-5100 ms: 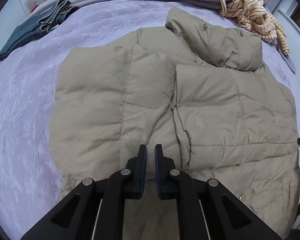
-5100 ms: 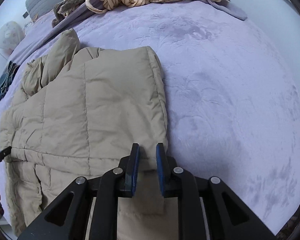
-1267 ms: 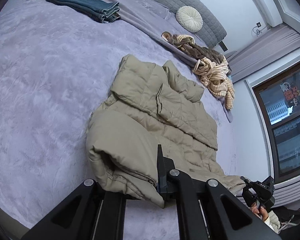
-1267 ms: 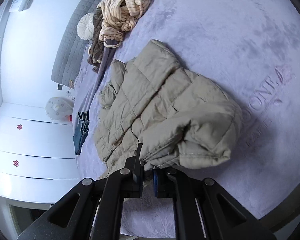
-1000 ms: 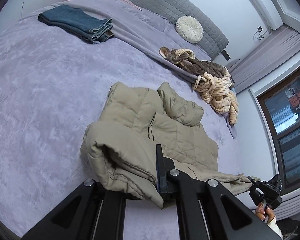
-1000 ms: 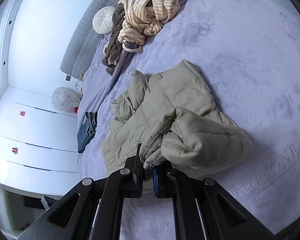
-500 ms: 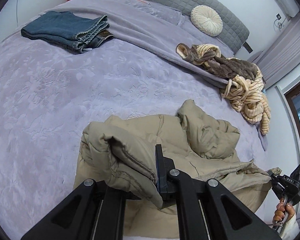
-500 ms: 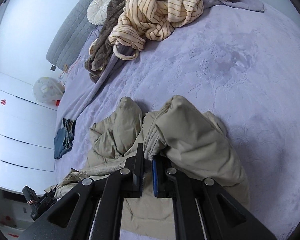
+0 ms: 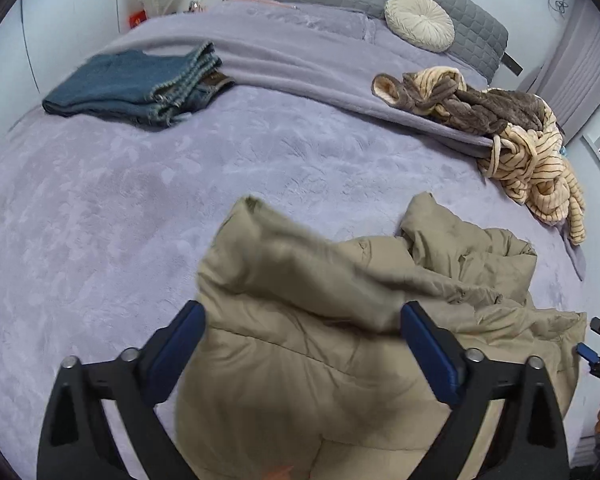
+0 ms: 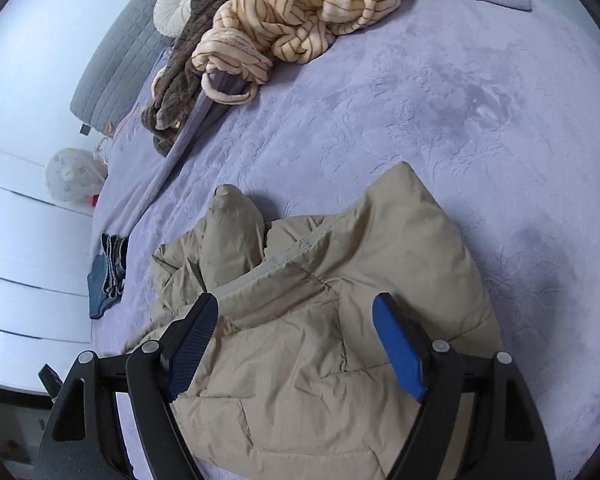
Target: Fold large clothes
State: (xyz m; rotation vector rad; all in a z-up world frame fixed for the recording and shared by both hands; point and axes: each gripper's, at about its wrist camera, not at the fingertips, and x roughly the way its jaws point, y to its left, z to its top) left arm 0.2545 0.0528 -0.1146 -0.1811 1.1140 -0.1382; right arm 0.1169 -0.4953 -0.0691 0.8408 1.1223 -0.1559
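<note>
A beige puffer jacket lies folded over on the purple bed cover, its hem end laid forward over the upper part; its left corner is motion-blurred. It also shows in the right wrist view. My left gripper is open wide just above the jacket's left part, holding nothing. My right gripper is open wide above the jacket's right part, holding nothing. The jacket's hood sticks out at the far edge.
Folded blue jeans lie at the far left of the bed. A heap of striped cream and brown fleece clothes lies at the far right, also in the right wrist view. A round cushion rests against the grey headboard.
Both grippers carried the jacket's lower end up and forward over its upper part, then opened and let it go. The jacket now lies folded over.
</note>
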